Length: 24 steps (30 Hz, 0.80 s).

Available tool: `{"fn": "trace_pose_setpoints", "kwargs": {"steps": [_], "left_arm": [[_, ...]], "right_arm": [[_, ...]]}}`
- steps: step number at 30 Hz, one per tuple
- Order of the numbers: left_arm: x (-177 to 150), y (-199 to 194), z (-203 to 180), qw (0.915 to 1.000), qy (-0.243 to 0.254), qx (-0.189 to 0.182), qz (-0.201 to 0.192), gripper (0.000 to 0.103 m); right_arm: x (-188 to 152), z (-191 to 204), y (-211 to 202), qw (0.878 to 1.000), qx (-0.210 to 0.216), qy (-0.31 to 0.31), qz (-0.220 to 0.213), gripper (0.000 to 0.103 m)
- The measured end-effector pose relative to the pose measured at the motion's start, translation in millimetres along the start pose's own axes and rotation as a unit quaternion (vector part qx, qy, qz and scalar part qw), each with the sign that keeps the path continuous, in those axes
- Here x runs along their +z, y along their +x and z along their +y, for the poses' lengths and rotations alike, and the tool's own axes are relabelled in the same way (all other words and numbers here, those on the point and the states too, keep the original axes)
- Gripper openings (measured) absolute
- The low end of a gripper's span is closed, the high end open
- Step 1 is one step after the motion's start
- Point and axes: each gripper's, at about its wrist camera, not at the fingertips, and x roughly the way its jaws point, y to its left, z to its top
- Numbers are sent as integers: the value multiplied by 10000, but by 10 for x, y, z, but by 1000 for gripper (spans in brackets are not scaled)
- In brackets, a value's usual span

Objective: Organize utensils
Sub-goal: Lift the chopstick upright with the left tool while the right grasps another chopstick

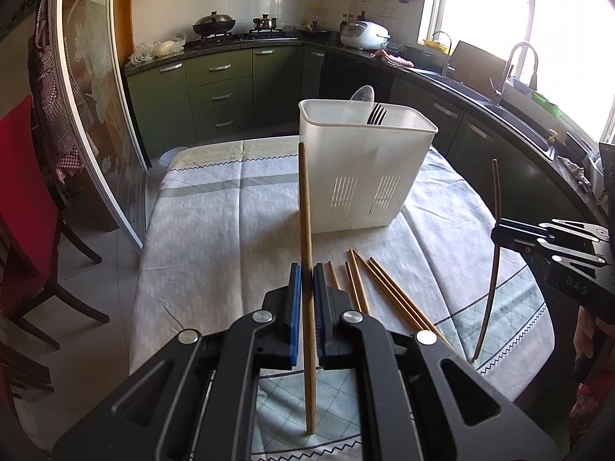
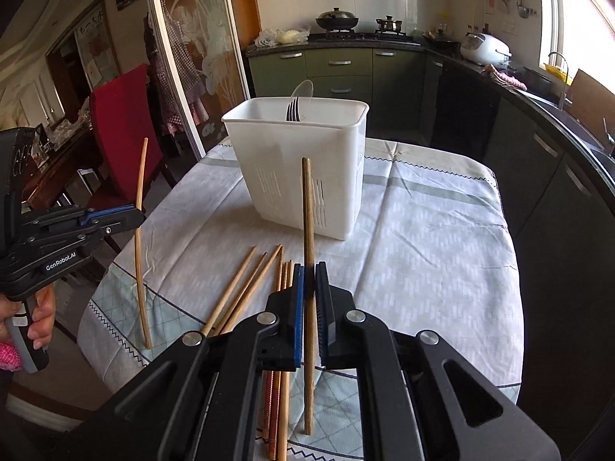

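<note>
My left gripper (image 1: pixel 306 272) is shut on a brown chopstick (image 1: pixel 305 199) that stands almost upright, lifted over the table. In the right wrist view, the left gripper (image 2: pixel 139 213) is at the left edge, clamping that chopstick (image 2: pixel 141 176). My right gripper (image 2: pixel 309 272) is shut on another chopstick (image 2: pixel 307 211), also upright. It appears at the right of the left wrist view as the right gripper (image 1: pixel 497 232) with its chopstick (image 1: pixel 494 288). Several loose chopsticks (image 1: pixel 384 288) (image 2: pixel 246 288) lie on the cloth between both grippers. Behind them stands a white utensil holder (image 1: pixel 365 169) (image 2: pixel 303 161) containing a fork (image 1: pixel 376 114) and a spoon (image 1: pixel 363 101).
The table wears a pale patterned cloth (image 1: pixel 215 230). A red chair (image 2: pixel 123 123) stands at its left side, beside a glass sliding door. Dark green kitchen cabinets and a counter with a sink (image 1: pixel 511 107) run behind and to the right. A hand (image 2: pixel 38 315) grips the left tool's handle.
</note>
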Motion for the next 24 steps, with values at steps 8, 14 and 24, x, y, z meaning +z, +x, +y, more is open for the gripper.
{"fn": "trace_pose_setpoints", "kwargs": {"steps": [8, 14, 24], "left_arm": [[13, -124, -12, 9999, 51, -23, -124, 6], [34, -174, -31, 9998, 74, -58, -162, 6], [94, -235, -59, 9995, 111, -123, -263, 6]], "right_arm": [[-95, -37, -184, 9998, 37, 64, -160, 7], [-87, -30, -324, 9994, 84, 67, -315, 7], [-35, -54, -432, 9988, 102, 67, -470, 7]]}}
